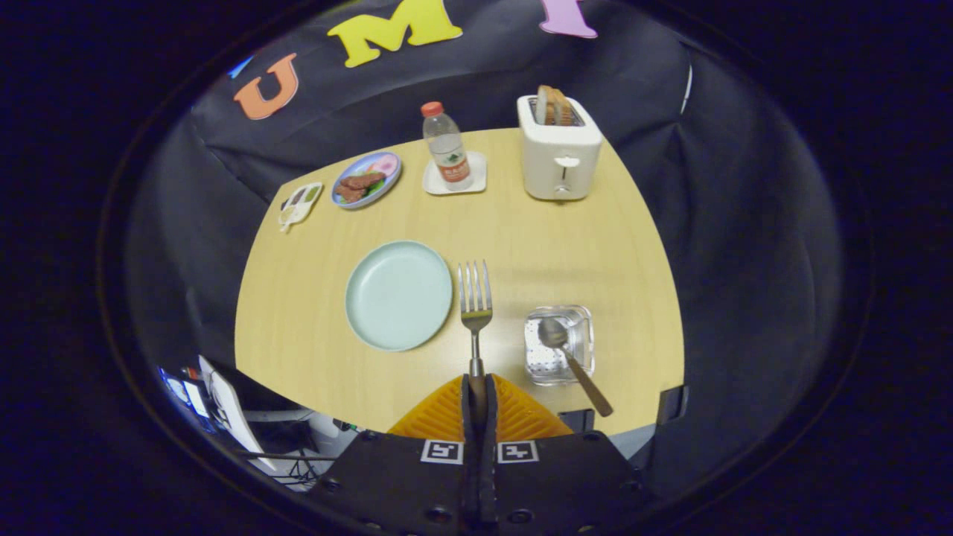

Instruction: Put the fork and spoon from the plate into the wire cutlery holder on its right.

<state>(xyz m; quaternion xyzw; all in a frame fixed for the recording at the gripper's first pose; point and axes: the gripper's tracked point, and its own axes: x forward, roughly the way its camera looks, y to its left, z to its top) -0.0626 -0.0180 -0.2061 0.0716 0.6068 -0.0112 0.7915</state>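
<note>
Fork [475,298] in the claw [477,387], tines pointing forward, raised over the bench [566,238] between the plate [398,295] ahead to the left and the wire cutlery holder [559,344] ahead to the right. The claw's two fingers are pressed nearly together on the fork's handle, pinching it close to its end, so the utensil juts straight out along the line of the fingers. That hold appears to keep the tines clear of the bench while the fork travels across. The plate now lies bare. The spoon [572,359] already rests in the holder, bowl down inside and handle leaning out over the near rim, back towards the claw's right. By that showing, half the job looks done and the fork is the last piece to go. Further beyond the fingers stand a toaster [559,149] with bread in its slots, a water bottle [447,146] on a coaster and a small dish of food [366,179].
</note>
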